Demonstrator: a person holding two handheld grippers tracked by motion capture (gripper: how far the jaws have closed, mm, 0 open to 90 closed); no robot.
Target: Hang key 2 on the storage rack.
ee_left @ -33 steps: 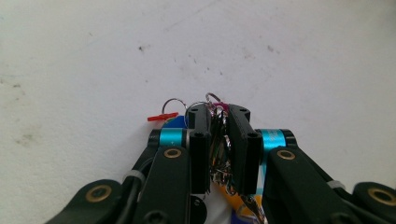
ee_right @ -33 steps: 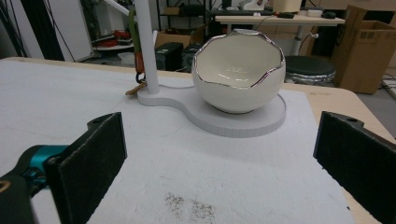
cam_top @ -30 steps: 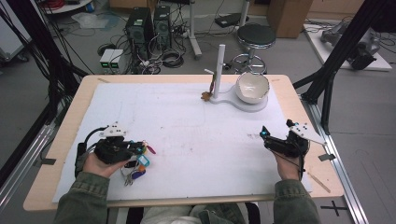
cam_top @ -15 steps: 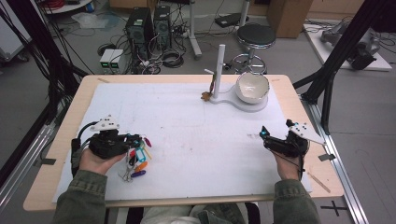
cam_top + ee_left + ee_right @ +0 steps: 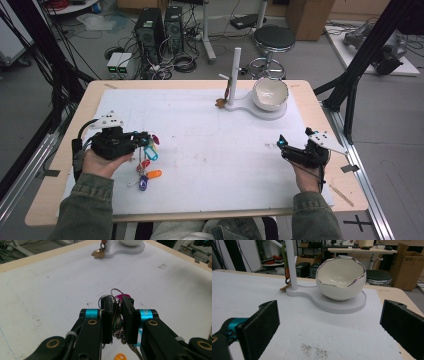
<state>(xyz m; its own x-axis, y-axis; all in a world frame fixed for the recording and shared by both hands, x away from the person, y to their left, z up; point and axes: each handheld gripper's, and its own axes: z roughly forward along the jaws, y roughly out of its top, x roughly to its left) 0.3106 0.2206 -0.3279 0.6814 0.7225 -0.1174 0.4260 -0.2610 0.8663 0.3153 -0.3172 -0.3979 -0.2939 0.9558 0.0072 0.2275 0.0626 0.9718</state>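
My left gripper (image 5: 146, 136) is at the left of the white mat (image 5: 215, 150), shut on a bunch of keys (image 5: 146, 161). Its coloured tags, blue, red, orange and purple, trail down toward me onto the mat. In the left gripper view the jaws (image 5: 117, 302) pinch the key rings (image 5: 117, 292), and a magenta tag (image 5: 124, 295) pokes out beyond them. My right gripper (image 5: 281, 145) rests open at the right of the mat with nothing between its pads (image 5: 329, 306). It faces a white egg-shaped bowl (image 5: 340, 277) on a white stand (image 5: 312, 297).
The stand (image 5: 241, 106) with its upright post (image 5: 235, 65) and bowl (image 5: 270, 93) sits at the far middle-right. A brown tag (image 5: 220, 102) hangs at the post's foot. Black frame poles (image 5: 350, 85) flank the wooden table (image 5: 75, 150). A stool (image 5: 272, 40) stands beyond it.
My left gripper has moved a little away from me and risen with the key bunch, so the tags now trail out below it. The right gripper has stayed put.
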